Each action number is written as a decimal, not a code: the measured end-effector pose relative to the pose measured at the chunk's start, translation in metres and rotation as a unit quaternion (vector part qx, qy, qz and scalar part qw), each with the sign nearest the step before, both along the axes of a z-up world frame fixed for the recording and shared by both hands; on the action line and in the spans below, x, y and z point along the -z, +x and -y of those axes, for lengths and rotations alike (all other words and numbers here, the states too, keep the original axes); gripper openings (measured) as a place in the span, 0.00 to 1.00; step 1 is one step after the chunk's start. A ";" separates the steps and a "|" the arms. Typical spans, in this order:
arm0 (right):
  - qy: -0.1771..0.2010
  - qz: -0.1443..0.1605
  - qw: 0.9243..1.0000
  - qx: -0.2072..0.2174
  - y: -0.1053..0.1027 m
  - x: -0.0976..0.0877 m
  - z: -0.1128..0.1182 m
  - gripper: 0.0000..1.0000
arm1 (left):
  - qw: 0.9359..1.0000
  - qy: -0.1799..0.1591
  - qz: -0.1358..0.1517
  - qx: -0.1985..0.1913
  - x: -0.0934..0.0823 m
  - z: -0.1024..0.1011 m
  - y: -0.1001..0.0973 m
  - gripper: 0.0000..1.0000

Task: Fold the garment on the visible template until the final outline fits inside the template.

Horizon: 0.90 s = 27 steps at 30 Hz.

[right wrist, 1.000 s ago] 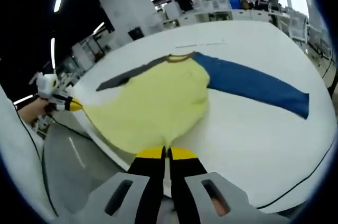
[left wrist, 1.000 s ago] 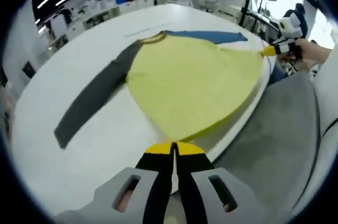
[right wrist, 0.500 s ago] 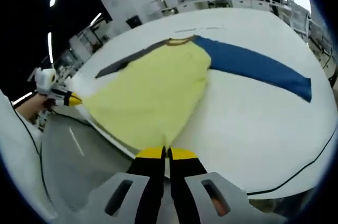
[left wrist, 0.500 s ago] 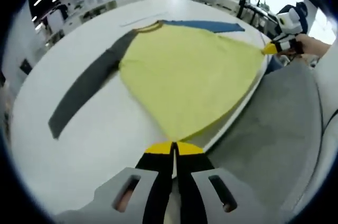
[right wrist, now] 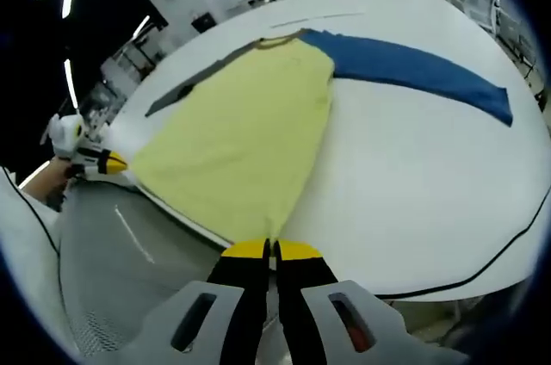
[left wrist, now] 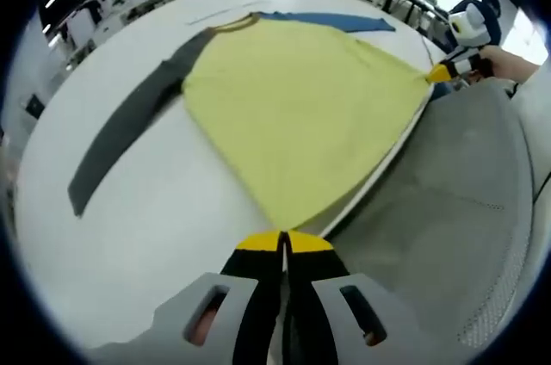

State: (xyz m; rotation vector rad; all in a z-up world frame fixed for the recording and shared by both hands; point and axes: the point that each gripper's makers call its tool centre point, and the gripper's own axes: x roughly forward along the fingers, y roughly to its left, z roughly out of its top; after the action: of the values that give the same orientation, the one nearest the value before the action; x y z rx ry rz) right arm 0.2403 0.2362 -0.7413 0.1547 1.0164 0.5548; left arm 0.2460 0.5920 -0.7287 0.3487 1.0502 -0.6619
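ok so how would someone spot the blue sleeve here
Start at the big white table, where a yellow shirt lies spread. Two long sleeves run out from its collar end; the blue sleeve lies flat towards the black line, and the other is grey.

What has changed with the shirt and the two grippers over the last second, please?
The yellow shirt body has been drawn taut and smooth toward the table edge; its earlier wrinkles and rounded hem are now flat and straight. Both the left gripper and right gripper stay shut on the hem corners. The grey sleeve and blue sleeve still lie spread.
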 end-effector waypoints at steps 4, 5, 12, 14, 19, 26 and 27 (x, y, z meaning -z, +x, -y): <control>-0.009 -0.009 1.000 -0.005 -0.002 0.004 0.000 0.03 | 1.000 0.003 -0.009 -0.001 0.004 -0.001 -0.003 0.00; -0.011 -0.011 1.000 -0.006 -0.003 0.005 0.000 0.03 | 1.000 0.003 -0.011 -0.001 0.005 -0.001 -0.004 0.00; -0.025 -0.032 0.999 -0.024 -0.009 0.017 0.000 0.03 | 1.000 0.006 -0.023 0.002 0.009 -0.001 -0.010 0.00; -0.028 -0.035 0.999 -0.028 -0.010 0.019 0.000 0.03 | 1.000 0.006 -0.025 0.002 0.011 -0.001 -0.011 0.00; -0.034 -0.041 0.998 -0.033 -0.013 0.022 0.001 0.03 | 0.999 0.008 -0.031 0.001 0.013 -0.001 -0.014 0.00; -0.041 -0.048 0.997 -0.034 -0.016 0.028 0.003 0.03 | 0.999 0.009 -0.038 0.000 0.018 -0.001 -0.018 0.00; -0.042 -0.050 0.997 -0.033 -0.016 0.030 0.004 0.03 | 0.999 0.010 -0.038 0.000 0.019 -0.001 -0.018 0.00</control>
State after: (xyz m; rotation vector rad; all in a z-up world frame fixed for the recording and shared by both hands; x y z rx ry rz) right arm 0.2243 0.2320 -0.7708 0.0752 1.1436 0.5677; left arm 0.2279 0.5930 -0.7477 0.3429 1.1302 -0.6697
